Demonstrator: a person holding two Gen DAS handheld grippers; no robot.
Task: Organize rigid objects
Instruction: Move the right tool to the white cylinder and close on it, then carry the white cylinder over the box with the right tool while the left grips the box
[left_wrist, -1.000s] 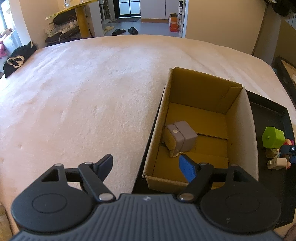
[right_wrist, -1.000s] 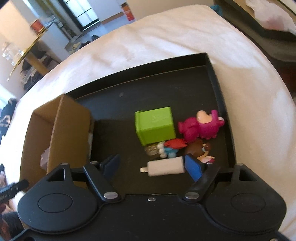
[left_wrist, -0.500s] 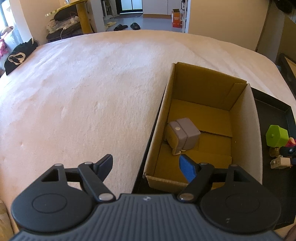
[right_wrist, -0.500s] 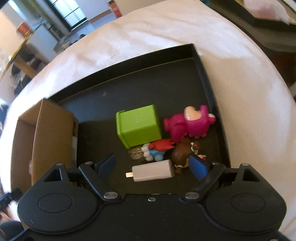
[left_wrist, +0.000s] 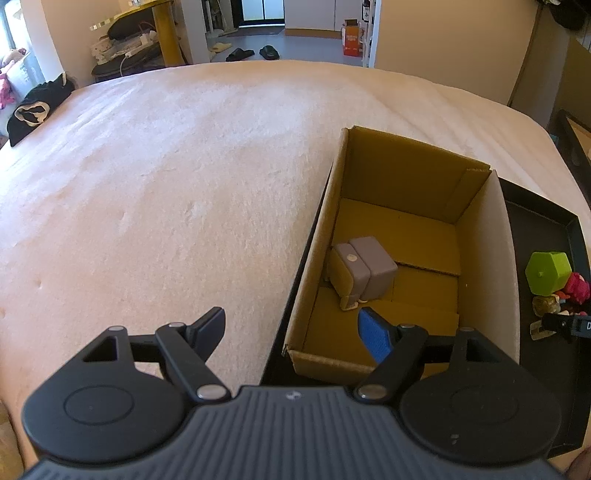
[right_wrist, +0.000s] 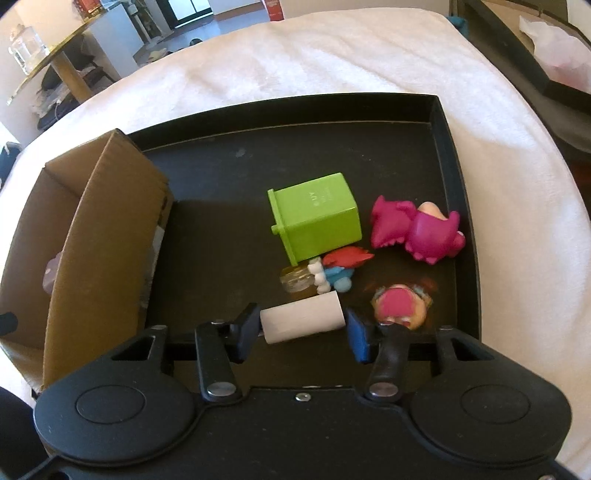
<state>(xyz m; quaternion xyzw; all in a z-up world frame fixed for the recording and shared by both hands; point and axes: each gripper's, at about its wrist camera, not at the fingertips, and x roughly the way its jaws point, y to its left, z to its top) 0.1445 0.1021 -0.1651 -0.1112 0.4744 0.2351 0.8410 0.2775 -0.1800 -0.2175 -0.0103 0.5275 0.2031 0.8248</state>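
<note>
Left wrist view
Your left gripper (left_wrist: 291, 325): its jaws stand spread wide with nothing between them; one finger hangs over the white bedcover (left_wrist: 166, 177), the blue-padded one over the near end of the cardboard box (left_wrist: 484, 258).
Box: it is open at the top and sits at the left end of the black tray (left_wrist: 546, 210), on the bed.
Grey case (left_wrist: 364, 271): it lies on the box floor against the left wall, tipped to one side.
Green bin (left_wrist: 546, 267): it shows at the right edge on the tray, with small toys crowded just below it.

Right wrist view
Your right gripper (right_wrist: 303, 326): its jaws are closing, with the white plug (right_wrist: 303, 320) lying crosswise between them; the left pad touches one end, and the blue pad sits just beside the other end, so you cannot tell whether it presses yet.
Plug: it is at the near side of the tray (right_wrist: 295, 118), right of the box (right_wrist: 107, 229).
Green bin (right_wrist: 317, 218): it lies on its side in the middle of the tray.
Pink toy (right_wrist: 417, 230): it is just right of the bin.
Red and blue figure (right_wrist: 338, 267): it is touching the bin's near edge, next to a small clear jar (right_wrist: 295, 282).
Blurred round toy (right_wrist: 400, 306): it is just beyond the blue pad.
</note>
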